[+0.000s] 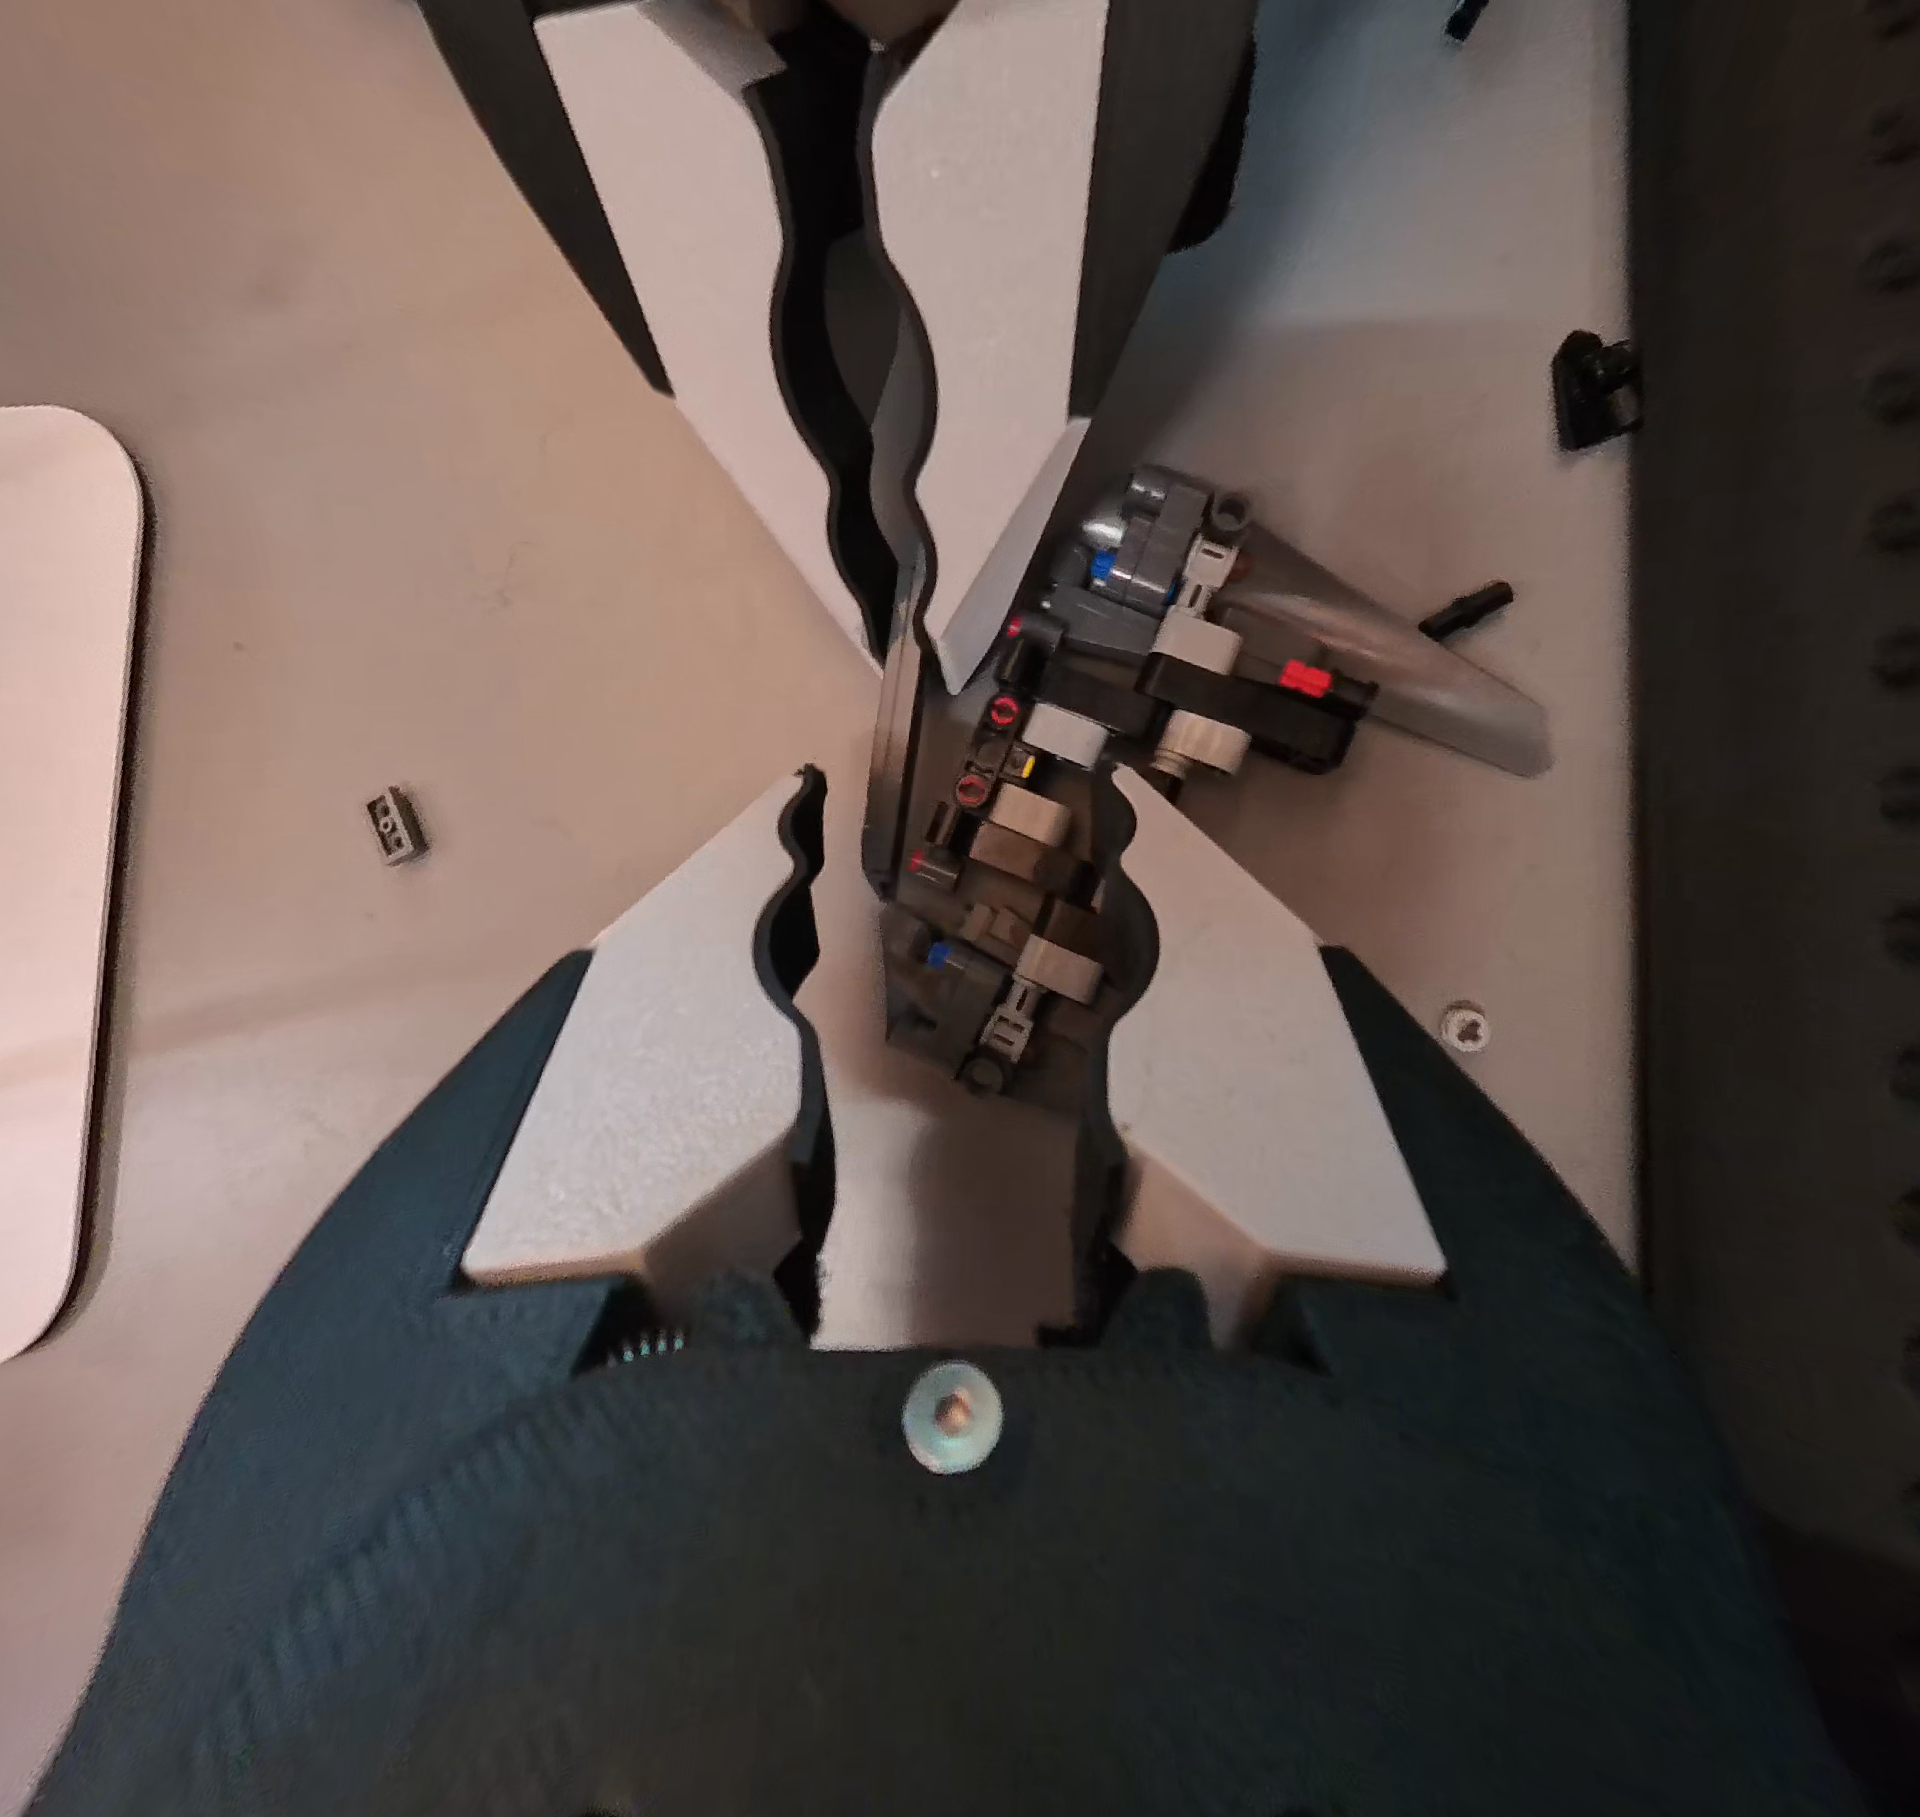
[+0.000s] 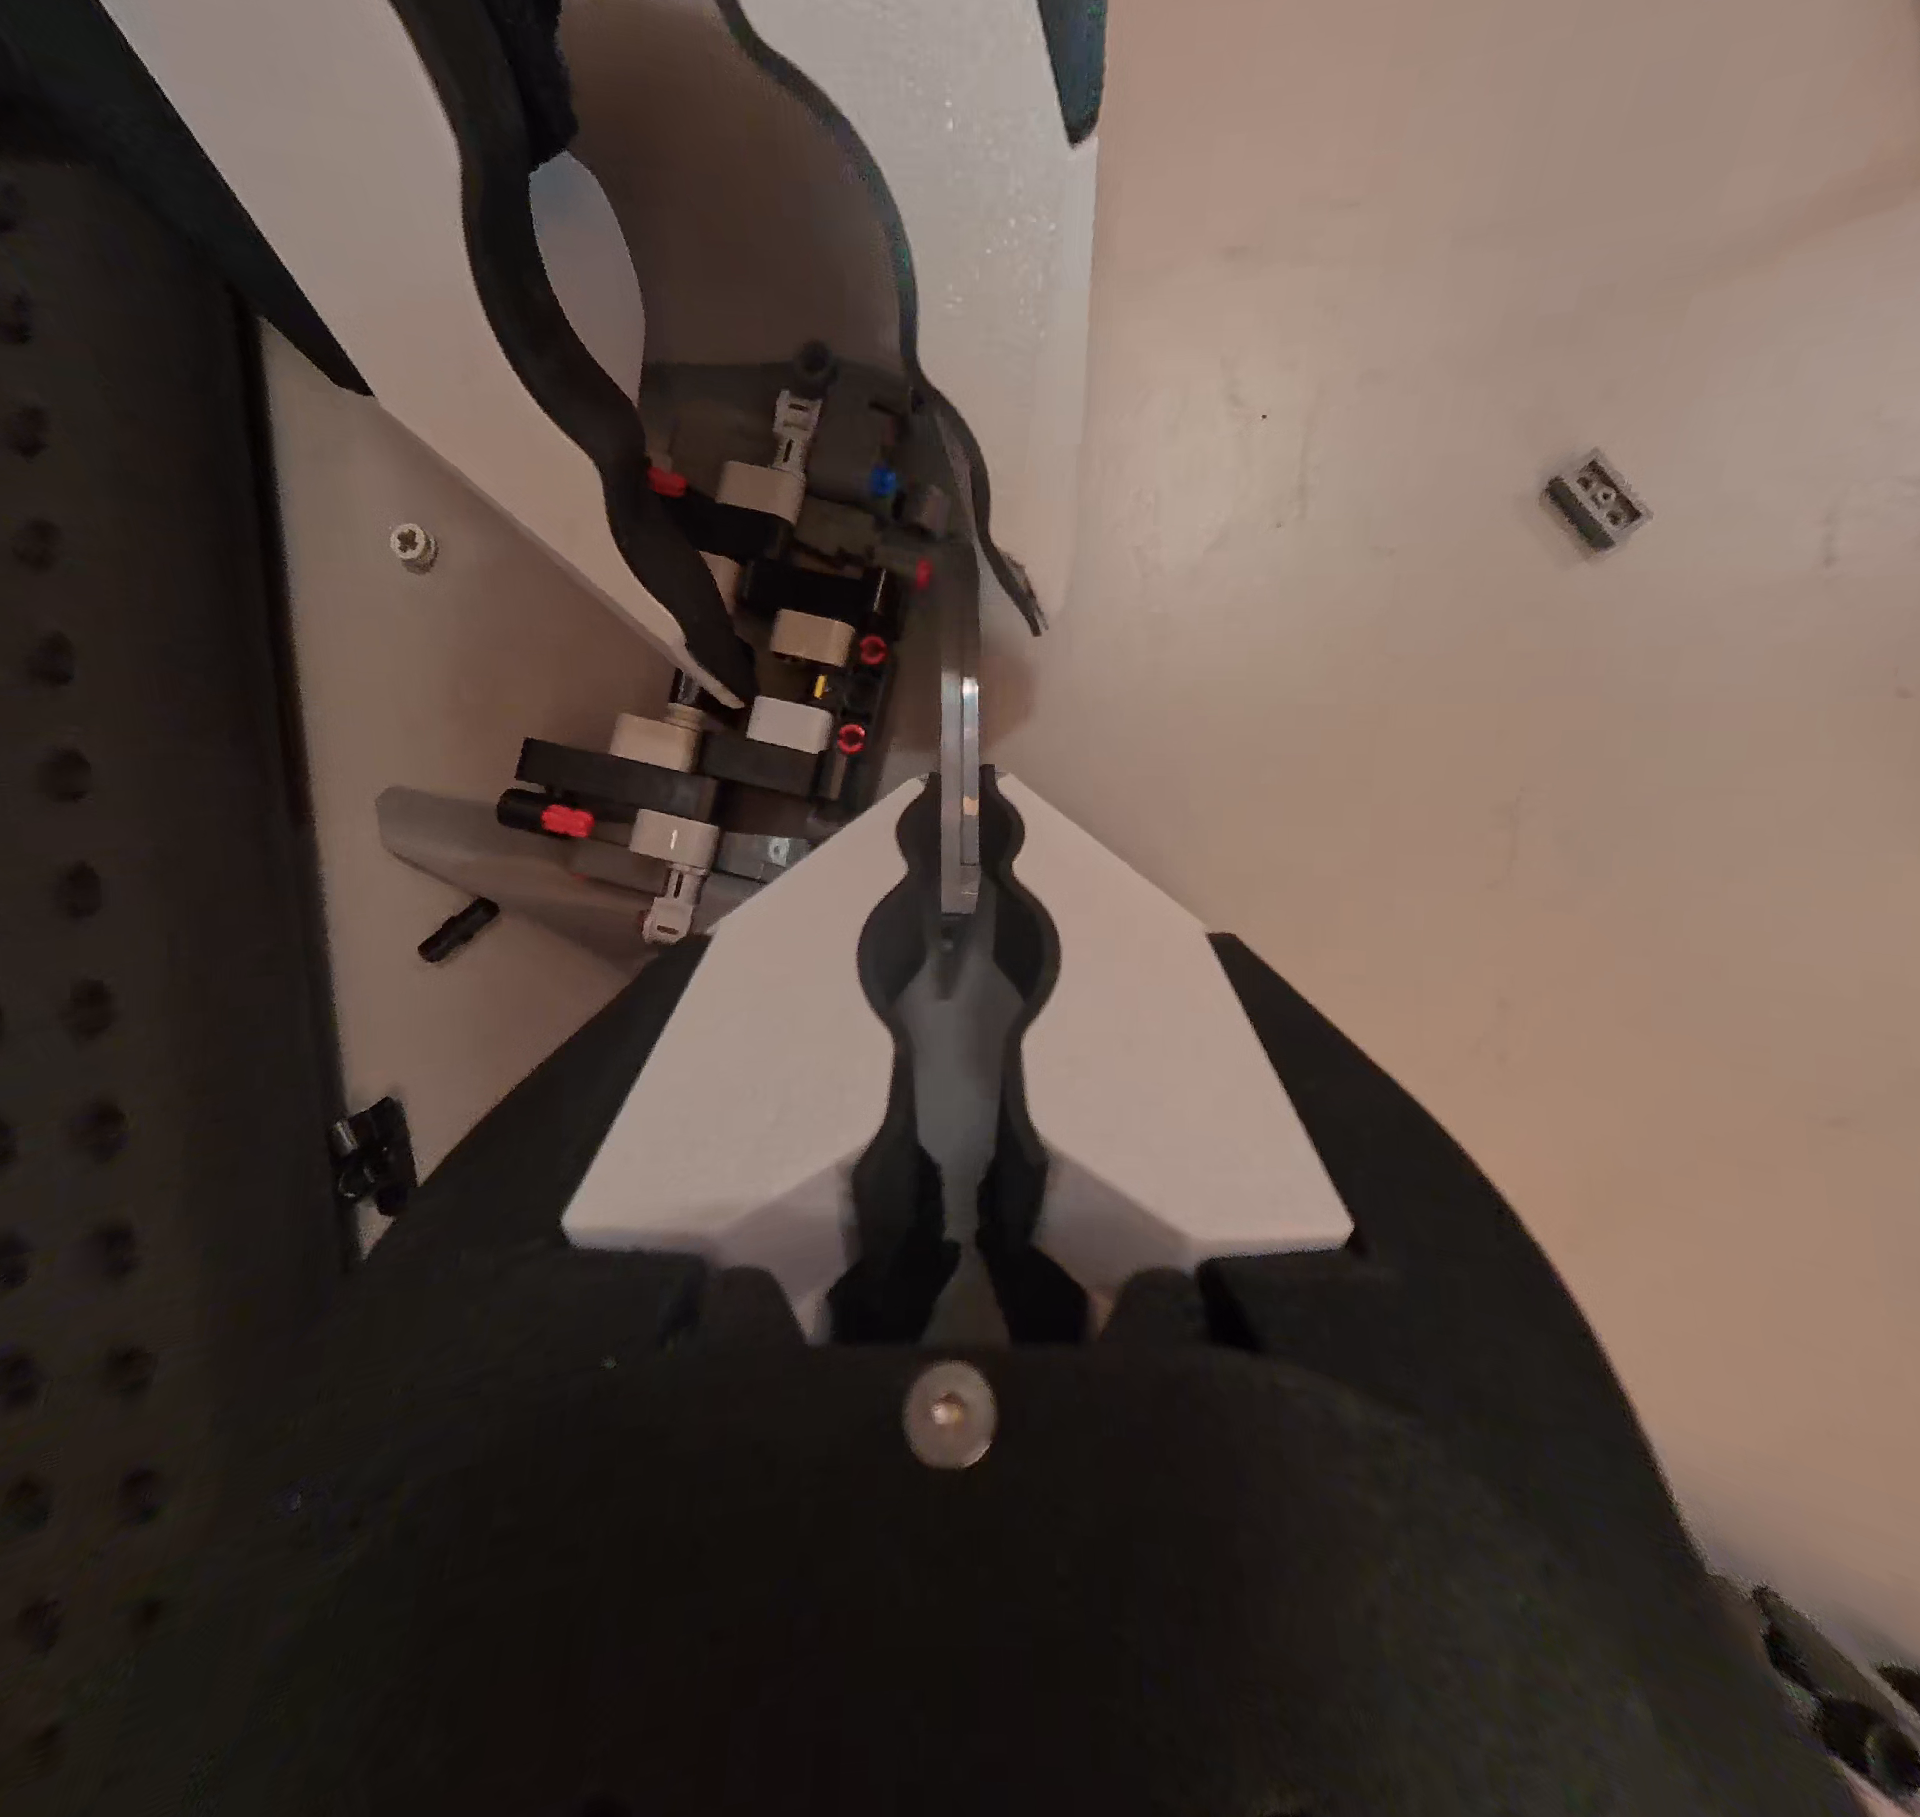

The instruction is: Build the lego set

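A partly built lego model (image 1: pixel 1049 811) of grey, black and white technic parts lies on the white table; it also shows in the right wrist view (image 2: pixel 800 645). A flat grey panel (image 1: pixel 888 759) stands along its side. My right gripper (image 2: pixel 961 780) is shut on the edge of this panel (image 2: pixel 961 832); in the left wrist view it (image 1: pixel 909 614) comes in from the top. My left gripper (image 1: pixel 966 791) is open and straddles the model's near end, with a gap showing at its left finger. It shows at the top of the right wrist view (image 2: pixel 878 650).
A small grey plate (image 1: pixel 398 825) lies loose to the left, also seen in the right wrist view (image 2: pixel 1595 505). A black pin (image 1: pixel 1465 609) and a black connector (image 1: pixel 1595 385) lie by a dark perforated mat (image 1: pixel 1787 728). A white board (image 1: pixel 62 832) is at far left. Less than 4 cm separates the two grippers' tips.
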Available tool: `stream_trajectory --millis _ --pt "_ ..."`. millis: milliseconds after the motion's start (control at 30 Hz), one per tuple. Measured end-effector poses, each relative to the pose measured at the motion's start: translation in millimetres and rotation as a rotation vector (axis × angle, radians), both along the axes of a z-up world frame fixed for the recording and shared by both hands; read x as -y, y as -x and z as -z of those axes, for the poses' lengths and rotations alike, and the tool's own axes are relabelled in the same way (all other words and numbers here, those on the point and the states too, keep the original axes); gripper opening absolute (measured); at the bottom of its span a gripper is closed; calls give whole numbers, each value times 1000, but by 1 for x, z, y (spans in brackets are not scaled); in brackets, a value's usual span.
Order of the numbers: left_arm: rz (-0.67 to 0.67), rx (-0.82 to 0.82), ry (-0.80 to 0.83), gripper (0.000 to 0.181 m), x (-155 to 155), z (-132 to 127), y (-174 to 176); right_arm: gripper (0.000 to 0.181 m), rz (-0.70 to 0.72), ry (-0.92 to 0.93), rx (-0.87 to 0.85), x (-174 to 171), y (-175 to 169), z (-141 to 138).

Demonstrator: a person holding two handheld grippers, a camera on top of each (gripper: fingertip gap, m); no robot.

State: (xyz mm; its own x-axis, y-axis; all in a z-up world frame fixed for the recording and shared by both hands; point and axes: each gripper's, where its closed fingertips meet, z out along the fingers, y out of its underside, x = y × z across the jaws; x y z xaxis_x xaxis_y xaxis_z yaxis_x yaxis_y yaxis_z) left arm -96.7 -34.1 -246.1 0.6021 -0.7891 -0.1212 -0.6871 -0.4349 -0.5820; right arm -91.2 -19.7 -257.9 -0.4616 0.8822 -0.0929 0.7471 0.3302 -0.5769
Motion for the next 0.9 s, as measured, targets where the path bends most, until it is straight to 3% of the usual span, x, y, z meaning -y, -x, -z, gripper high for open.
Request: stream_trajectory --millis 900 --pt "-35 -14 90 48 22 1 13 4 -98 -91 -13 6 10 0"
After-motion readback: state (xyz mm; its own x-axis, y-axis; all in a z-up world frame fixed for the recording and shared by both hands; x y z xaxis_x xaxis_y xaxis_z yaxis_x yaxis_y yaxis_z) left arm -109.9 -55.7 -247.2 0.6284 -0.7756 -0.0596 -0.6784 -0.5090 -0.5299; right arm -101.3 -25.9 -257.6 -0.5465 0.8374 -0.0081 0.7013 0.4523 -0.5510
